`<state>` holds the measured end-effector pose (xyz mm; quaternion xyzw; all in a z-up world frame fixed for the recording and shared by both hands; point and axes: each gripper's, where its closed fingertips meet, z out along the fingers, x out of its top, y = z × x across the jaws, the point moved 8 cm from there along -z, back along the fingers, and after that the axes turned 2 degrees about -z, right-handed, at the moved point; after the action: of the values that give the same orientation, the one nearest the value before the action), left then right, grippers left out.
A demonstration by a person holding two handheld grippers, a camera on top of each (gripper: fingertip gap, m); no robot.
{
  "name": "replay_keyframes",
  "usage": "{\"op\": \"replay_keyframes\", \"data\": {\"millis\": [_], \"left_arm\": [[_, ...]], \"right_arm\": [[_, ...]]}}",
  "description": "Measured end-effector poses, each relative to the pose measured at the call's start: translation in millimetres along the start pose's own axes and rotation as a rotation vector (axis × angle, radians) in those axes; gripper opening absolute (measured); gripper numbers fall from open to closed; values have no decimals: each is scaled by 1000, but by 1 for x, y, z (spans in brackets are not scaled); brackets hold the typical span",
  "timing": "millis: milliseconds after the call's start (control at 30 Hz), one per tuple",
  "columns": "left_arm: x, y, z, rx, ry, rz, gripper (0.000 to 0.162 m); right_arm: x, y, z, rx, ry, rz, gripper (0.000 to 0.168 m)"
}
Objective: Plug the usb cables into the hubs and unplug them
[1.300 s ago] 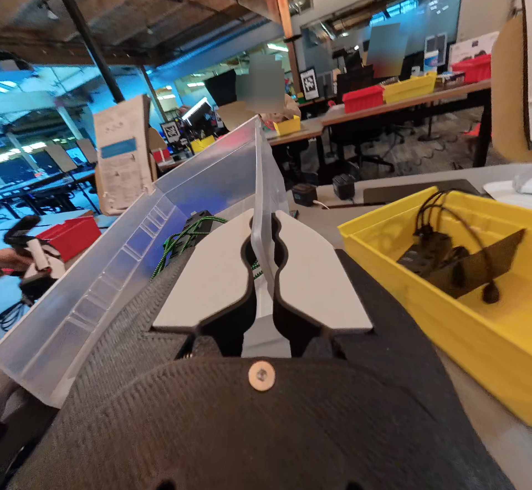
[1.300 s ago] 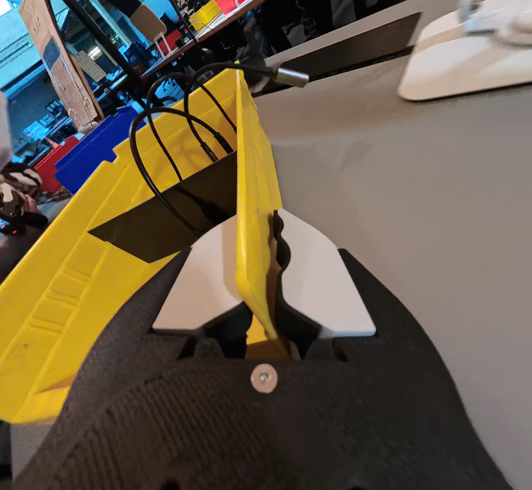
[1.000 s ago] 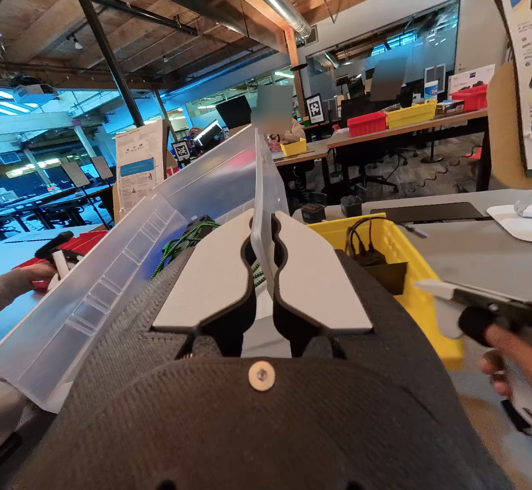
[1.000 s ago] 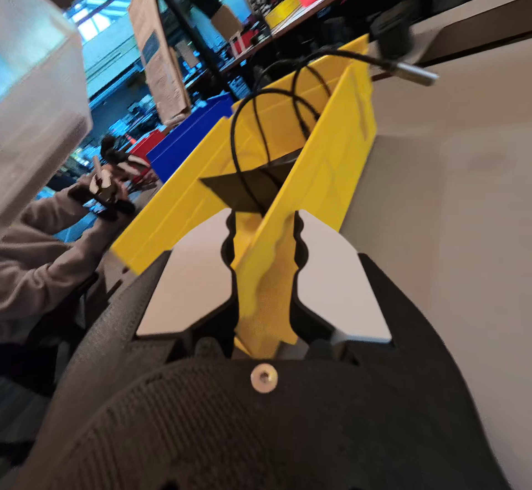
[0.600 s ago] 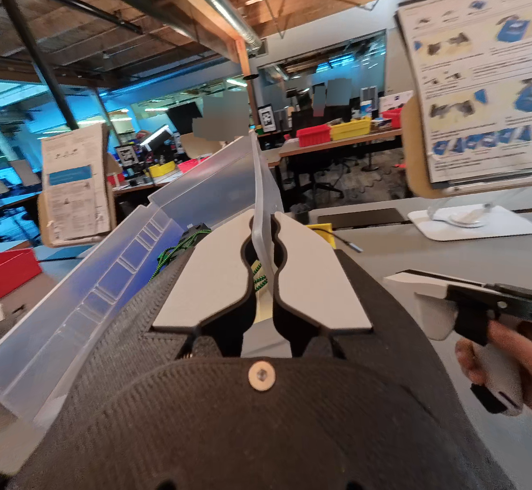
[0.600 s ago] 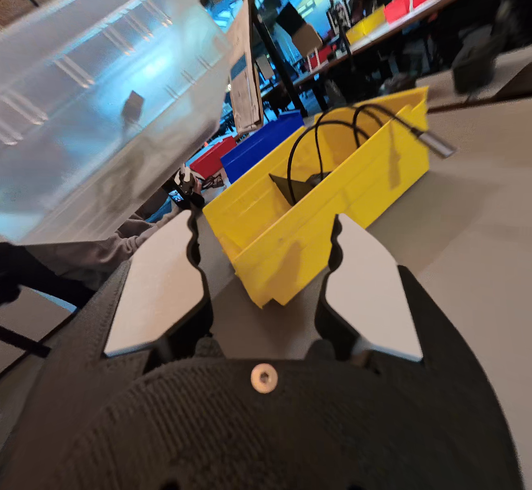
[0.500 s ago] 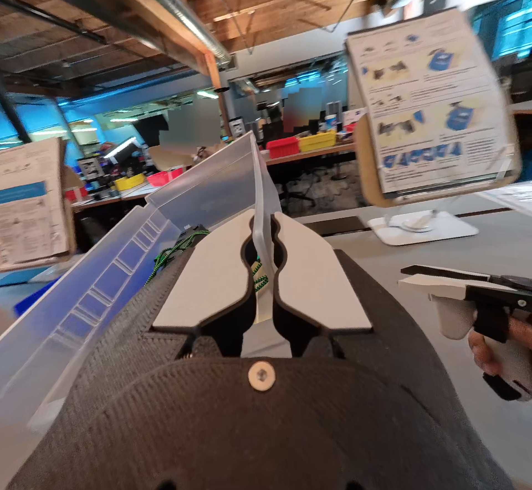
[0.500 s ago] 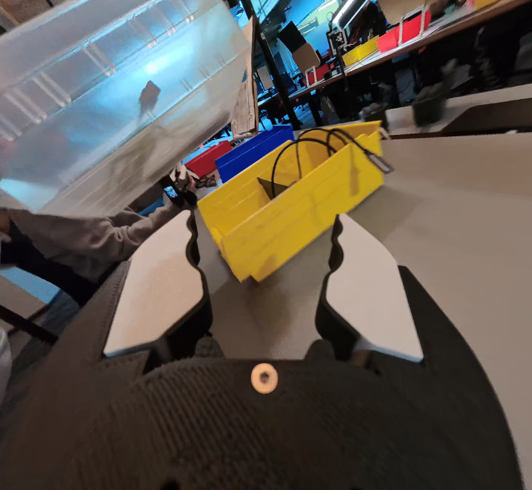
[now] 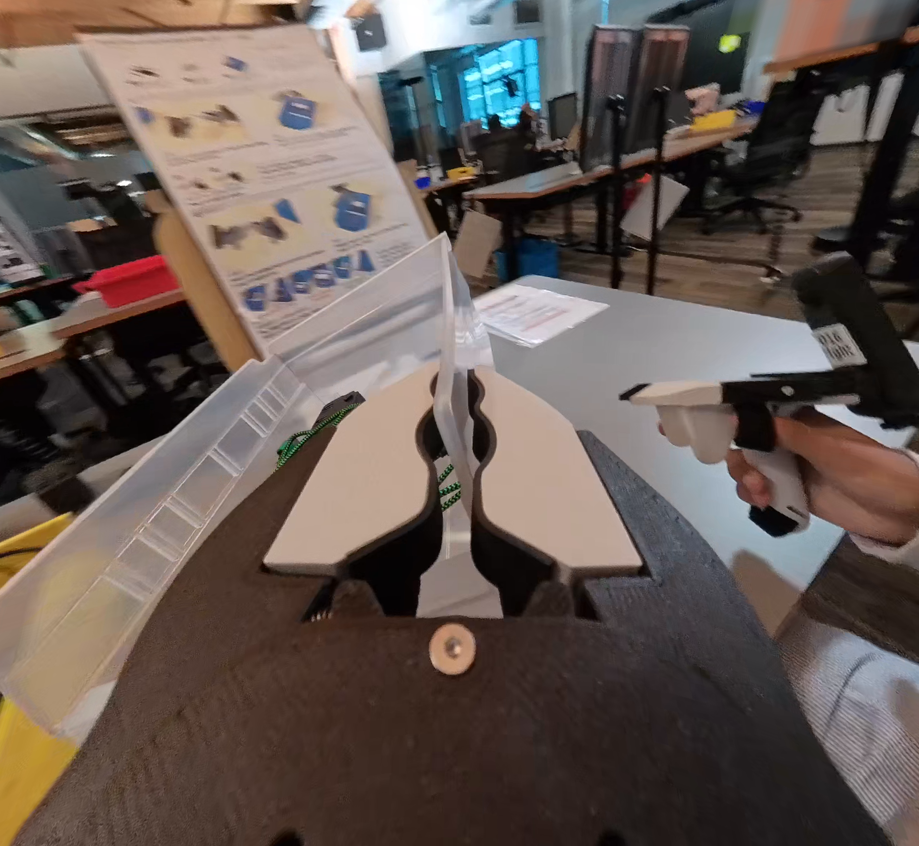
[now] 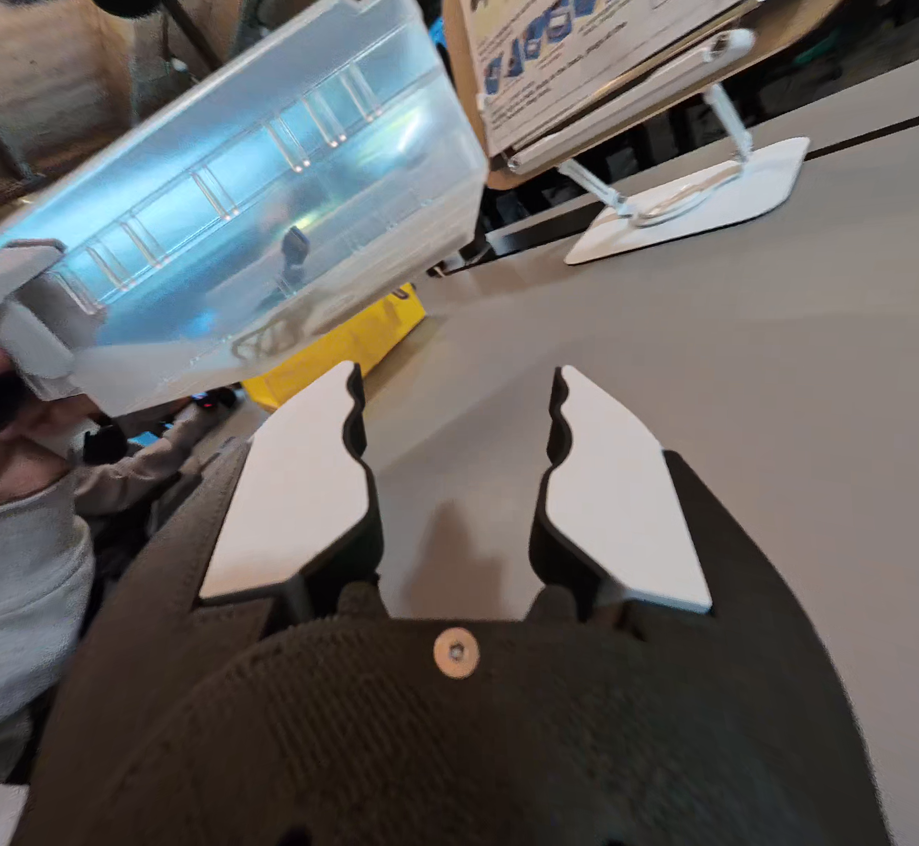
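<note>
My left gripper (image 9: 453, 392) is shut on the right wall of a clear plastic bin (image 9: 164, 484) and holds it up in the air. Inside the bin lie a black hub (image 9: 343, 403) and a green-and-black braided cable (image 9: 298, 439). In the right wrist view the same clear bin (image 10: 258, 186) hangs at the upper left, tilted. My right gripper (image 10: 456, 392) is open and empty above the grey table (image 10: 696, 374); it also shows in the left wrist view (image 9: 666, 399), held by a hand. A yellow bin (image 10: 343, 350) sits on the table, mostly hidden behind the clear bin.
An instruction sheet on a cardboard-backed white stand (image 10: 686, 205) is at the table's back. Paper in a clear sleeve (image 9: 537, 315) lies near the table's far corner. The table's right edge (image 9: 815, 588) drops to the floor. Another person's grey sleeve (image 10: 134, 464) is at left.
My left gripper has swung to the right with the clear bin, and the instruction sheet now stands behind it. My right gripper has let go of the yellow bin, opened and drawn back from it.
</note>
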<state>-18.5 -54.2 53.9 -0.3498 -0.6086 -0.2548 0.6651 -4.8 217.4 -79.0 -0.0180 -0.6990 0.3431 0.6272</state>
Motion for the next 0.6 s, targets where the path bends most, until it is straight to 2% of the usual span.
{"op": "replay_keyframes", "data": {"millis": [300,433,600], "left_arm": [[-46,61,65,-233,-96,48,5],[-66,81,86,-300,-110,72,5],[-97,97,108,-309,-91,142,6]], "right_arm": [[-8,7,-40,-108,-8,-2,73],[-7,8,-59,-167,-5,-56,72],[-14,4,-71,-205,-30,-109,72]]}}
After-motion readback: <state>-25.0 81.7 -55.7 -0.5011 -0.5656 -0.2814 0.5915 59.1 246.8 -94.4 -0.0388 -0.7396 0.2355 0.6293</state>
